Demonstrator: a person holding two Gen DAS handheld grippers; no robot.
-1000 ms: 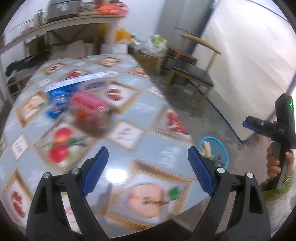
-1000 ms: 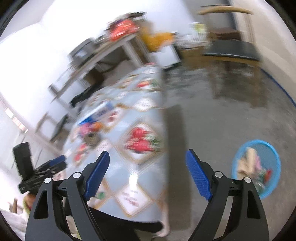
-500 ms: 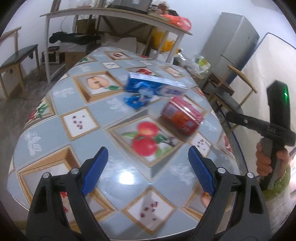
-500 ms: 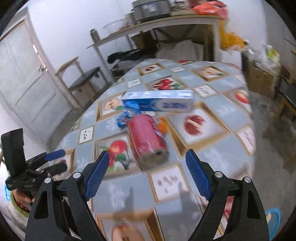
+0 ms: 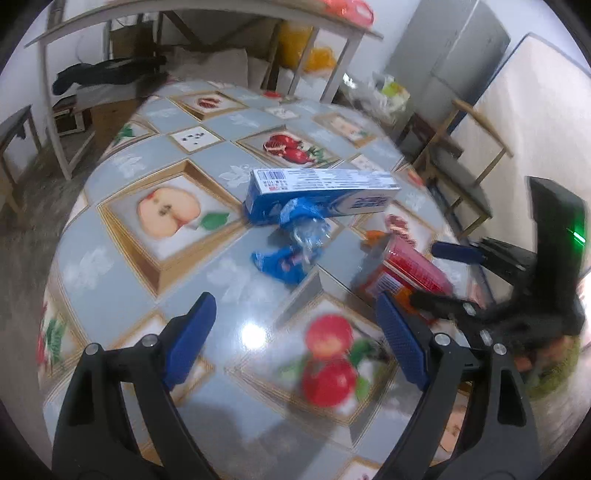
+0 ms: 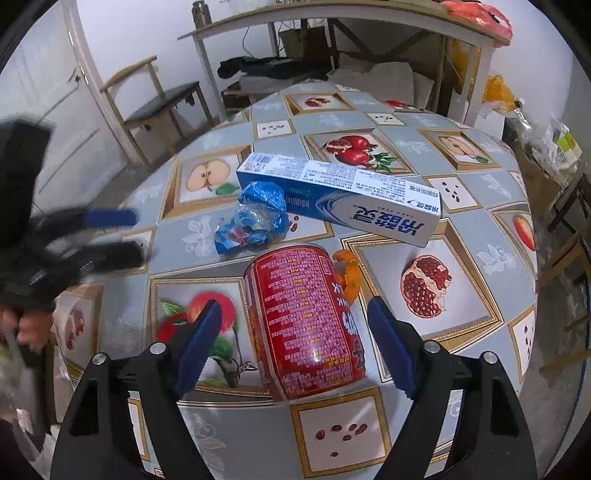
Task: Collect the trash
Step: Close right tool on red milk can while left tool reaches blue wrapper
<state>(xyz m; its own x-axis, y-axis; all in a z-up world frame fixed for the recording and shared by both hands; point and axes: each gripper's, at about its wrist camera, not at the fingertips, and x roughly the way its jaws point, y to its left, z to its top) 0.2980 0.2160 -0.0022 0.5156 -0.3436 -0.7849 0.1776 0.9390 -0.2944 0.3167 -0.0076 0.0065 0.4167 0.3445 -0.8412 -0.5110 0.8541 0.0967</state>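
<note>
A red can [image 6: 304, 321] lies on its side on the round fruit-print table [image 6: 461, 236]; it also shows in the left wrist view [image 5: 406, 275]. My right gripper [image 6: 295, 347] is open with its jaws either side of the can, not touching. A crumpled blue wrapper [image 6: 255, 221] [image 5: 295, 240] lies beyond the can, in front of a long blue-and-white toothpaste box [image 6: 340, 197] [image 5: 317, 194]. An orange peel [image 6: 349, 275] rests beside the can. My left gripper [image 5: 295, 339] is open and empty above the table, short of the wrapper.
A wooden chair [image 6: 162, 99] stands left of the table, another chair [image 5: 458, 155] to its far right. A long shelf table [image 6: 332, 22] with clutter runs along the back wall. A grey cabinet [image 5: 454, 48] stands at the back.
Both grippers have swung and closed in on the trash. The can now lies between my right gripper's open jaws. The left gripper has come nearer the wrapper.
</note>
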